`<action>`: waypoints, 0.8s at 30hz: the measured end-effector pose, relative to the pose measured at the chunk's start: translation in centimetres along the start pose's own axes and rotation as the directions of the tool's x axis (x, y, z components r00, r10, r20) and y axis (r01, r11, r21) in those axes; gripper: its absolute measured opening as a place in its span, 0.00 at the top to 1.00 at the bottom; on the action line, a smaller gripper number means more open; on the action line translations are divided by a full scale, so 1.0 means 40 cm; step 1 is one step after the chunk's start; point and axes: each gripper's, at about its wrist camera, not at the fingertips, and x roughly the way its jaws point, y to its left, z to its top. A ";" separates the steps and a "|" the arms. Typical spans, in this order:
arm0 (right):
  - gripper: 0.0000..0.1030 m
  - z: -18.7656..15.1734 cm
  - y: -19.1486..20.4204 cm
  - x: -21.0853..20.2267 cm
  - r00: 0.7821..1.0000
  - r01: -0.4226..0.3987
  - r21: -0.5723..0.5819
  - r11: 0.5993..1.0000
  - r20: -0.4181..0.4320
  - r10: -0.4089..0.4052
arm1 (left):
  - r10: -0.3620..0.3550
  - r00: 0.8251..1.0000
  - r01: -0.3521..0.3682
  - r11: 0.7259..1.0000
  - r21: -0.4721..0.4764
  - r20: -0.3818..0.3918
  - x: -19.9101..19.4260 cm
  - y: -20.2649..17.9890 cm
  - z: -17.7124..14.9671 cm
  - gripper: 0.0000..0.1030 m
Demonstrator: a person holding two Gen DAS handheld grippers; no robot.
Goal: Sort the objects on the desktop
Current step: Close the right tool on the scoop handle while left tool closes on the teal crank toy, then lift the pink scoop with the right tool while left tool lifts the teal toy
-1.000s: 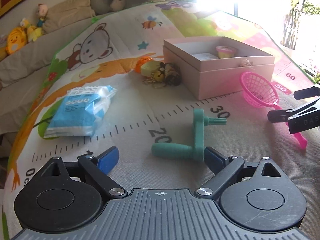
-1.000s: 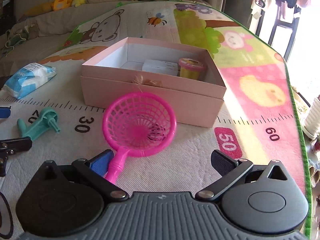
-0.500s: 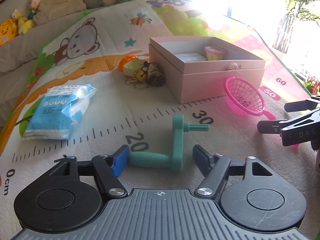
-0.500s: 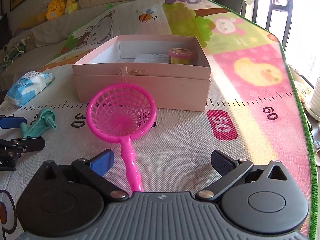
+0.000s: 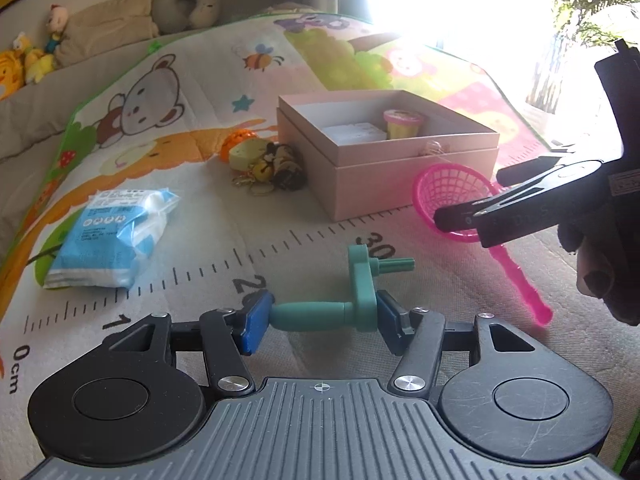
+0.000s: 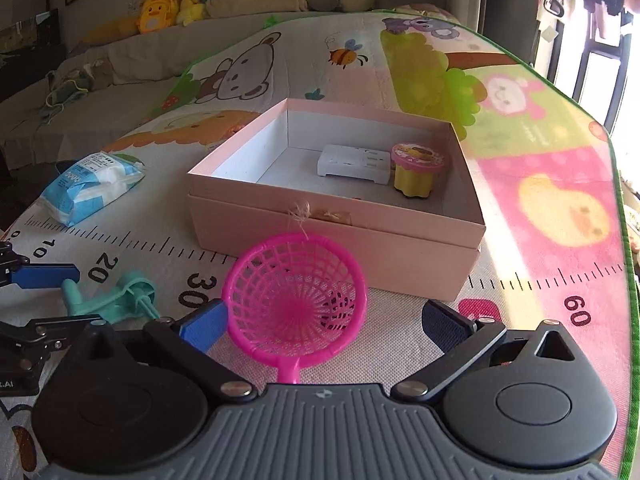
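A teal crank handle (image 5: 320, 316) lies on the play mat. My left gripper (image 5: 320, 320) has its jaws closing on it, and both blue pads touch its ends. The right wrist view shows the same crank (image 6: 120, 300) inside the left gripper (image 6: 86, 298). A pink toy net (image 6: 296, 304) lies in front of the pink box (image 6: 332, 248). My right gripper (image 6: 324, 326) is open, with the net's basket between its fingers and the left pad close to the rim. In the left wrist view, the right gripper (image 5: 472, 196) hangs over the net (image 5: 452, 196).
The open pink box (image 5: 384, 184) holds a yellow cup (image 6: 416, 172) and a white flat item (image 6: 354, 162). A blue wipes pack (image 5: 116, 236) lies at the left, and a pile of keychain toys (image 5: 268, 164) sits beside the box. Cushions and plush toys line the back.
My left jaws have narrowed from wide apart until the pads meet the crank. My right gripper has moved forward over the net's handle, so the basket now sits between its fingers.
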 end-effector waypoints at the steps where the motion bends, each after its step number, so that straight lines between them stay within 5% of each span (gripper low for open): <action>1: 0.01 0.004 0.004 0.009 1.000 -0.016 -0.007 1.000 -0.014 0.016 | 0.001 1.000 -0.001 1.000 -0.001 -0.001 -0.001 0.000 0.000 0.41; 4: 0.30 0.005 0.014 0.024 0.994 -0.074 -0.009 0.997 -0.078 0.073 | 0.005 1.000 -0.005 1.000 0.002 0.010 -0.016 0.000 0.006 0.41; 6: 0.58 0.003 0.018 0.010 0.991 -0.092 -0.016 0.996 -0.095 0.090 | 0.006 0.999 -0.007 1.000 0.012 0.034 -0.038 -0.003 0.015 0.41; 11: 0.83 0.004 -0.001 -0.089 0.996 -0.089 -0.028 0.996 -0.029 0.088 | 0.006 0.993 -0.014 0.998 0.066 0.116 -0.108 -0.034 0.050 0.41; 24: 0.92 0.008 -0.088 -0.210 0.987 -0.158 0.089 0.983 0.030 0.156 | -0.035 0.982 0.006 0.988 0.152 0.188 -0.176 -0.103 0.093 0.41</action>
